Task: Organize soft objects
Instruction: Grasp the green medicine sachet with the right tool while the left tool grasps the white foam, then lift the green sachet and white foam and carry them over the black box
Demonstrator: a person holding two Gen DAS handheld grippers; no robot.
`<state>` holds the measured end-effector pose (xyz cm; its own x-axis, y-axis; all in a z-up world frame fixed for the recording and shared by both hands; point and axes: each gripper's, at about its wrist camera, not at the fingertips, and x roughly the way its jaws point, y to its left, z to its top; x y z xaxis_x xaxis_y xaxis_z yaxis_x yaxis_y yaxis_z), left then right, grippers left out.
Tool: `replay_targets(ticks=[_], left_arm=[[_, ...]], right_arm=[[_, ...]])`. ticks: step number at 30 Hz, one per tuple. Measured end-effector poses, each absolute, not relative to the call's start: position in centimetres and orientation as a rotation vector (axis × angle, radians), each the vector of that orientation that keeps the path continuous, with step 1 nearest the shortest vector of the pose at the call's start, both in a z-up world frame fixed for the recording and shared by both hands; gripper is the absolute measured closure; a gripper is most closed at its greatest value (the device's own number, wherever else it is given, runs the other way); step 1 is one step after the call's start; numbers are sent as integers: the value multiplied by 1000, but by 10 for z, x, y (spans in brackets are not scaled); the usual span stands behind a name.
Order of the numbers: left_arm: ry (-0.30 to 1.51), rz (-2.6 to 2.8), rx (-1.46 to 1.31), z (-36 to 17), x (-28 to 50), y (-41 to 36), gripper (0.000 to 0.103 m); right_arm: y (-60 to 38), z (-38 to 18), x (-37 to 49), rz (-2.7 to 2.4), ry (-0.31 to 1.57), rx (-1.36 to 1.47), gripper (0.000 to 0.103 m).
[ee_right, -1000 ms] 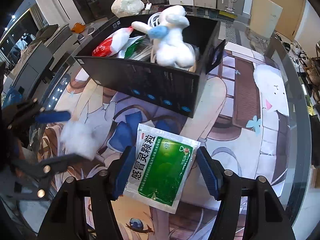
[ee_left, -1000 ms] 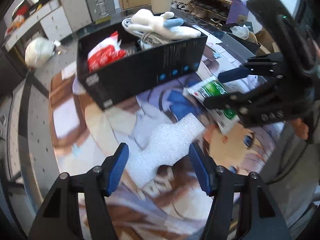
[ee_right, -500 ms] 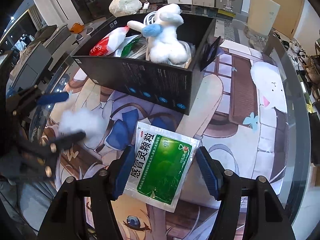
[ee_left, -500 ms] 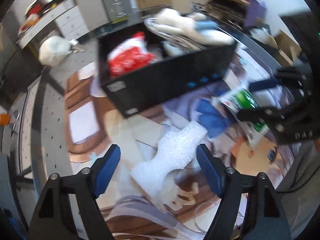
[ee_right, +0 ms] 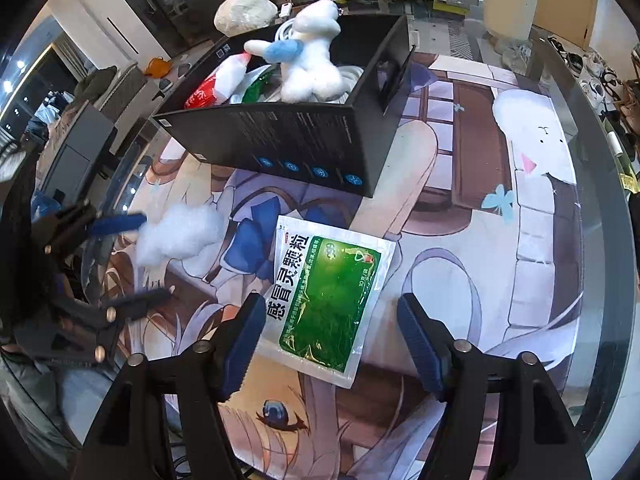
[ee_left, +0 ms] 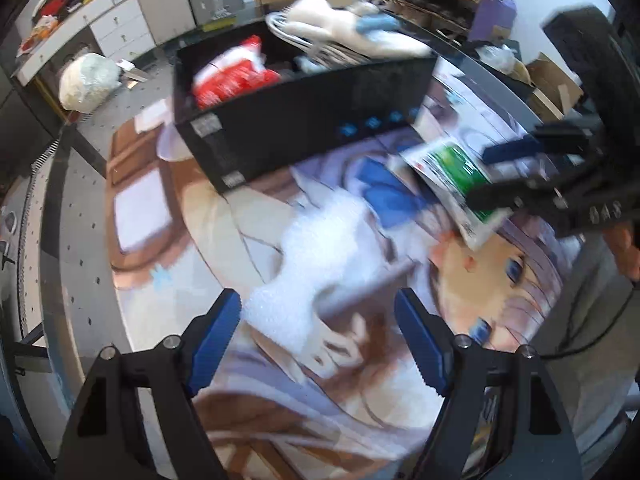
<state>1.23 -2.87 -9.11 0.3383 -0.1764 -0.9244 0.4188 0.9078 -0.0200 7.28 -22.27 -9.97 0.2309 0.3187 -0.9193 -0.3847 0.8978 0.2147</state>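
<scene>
A white foam piece (ee_left: 320, 264) lies on the printed mat just ahead of my open left gripper (ee_left: 320, 336); it also shows in the right wrist view (ee_right: 180, 234). A green and white sachet (ee_right: 328, 296) lies flat on the mat between the blue fingers of my open right gripper (ee_right: 330, 340), touched by neither. In the left wrist view the sachet (ee_left: 452, 176) sits by the right gripper (ee_left: 508, 178). The black box (ee_right: 304, 148) holds a white plush toy (ee_right: 308, 64), a red packet (ee_left: 232, 76) and a white cable.
The printed anime mat (ee_right: 480, 200) covers a round glass table whose edge (ee_right: 612, 240) curves at the right. A white bundle (ee_left: 86, 80) lies beyond the box. Cabinets and shoe racks stand behind.
My left gripper has pulled back and shifted, so the foam piece now lies ahead of the fingers instead of between them. My right gripper has barely moved over the sachet.
</scene>
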Motion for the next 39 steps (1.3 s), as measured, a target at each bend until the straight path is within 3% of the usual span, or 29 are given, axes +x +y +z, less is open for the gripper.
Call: replay_targets(ticks=[5, 10, 12, 14, 16, 18, 21, 24, 31, 39], left_arm=[[1193, -477, 242, -85, -7, -39, 24], [1115, -374, 256, -75, 11, -33, 24], [1126, -371, 276, -82, 23, -40, 28], [1136, -367, 292, -89, 30, -45, 46], [1153, -360, 301, -97, 33, -46, 48], [1147, -359, 293, -98, 33, -45, 66], [1134, -356, 279, -96, 33, -46, 66], [1111, -353, 294, -96, 30, -49, 67], [1037, -361, 283, -83, 24, -46, 67], [797, -323, 254, -44, 13, -36, 66]], right_arm=[[-218, -100, 72, 493, 1247, -49, 25], [-191, -103, 71, 459, 1208, -155, 26], [-185, -103, 70, 440, 1189, -197, 36], [-181, -103, 69, 419, 1167, -239, 46], [-180, -102, 67, 427, 1160, -255, 49], [-178, -102, 63, 436, 1151, -275, 55], [-174, -99, 60, 445, 1134, -294, 66], [-169, -98, 54, 448, 1115, -313, 70], [-170, -86, 47, 486, 1070, -270, 72], [-180, -39, 38, 512, 834, -168, 72]])
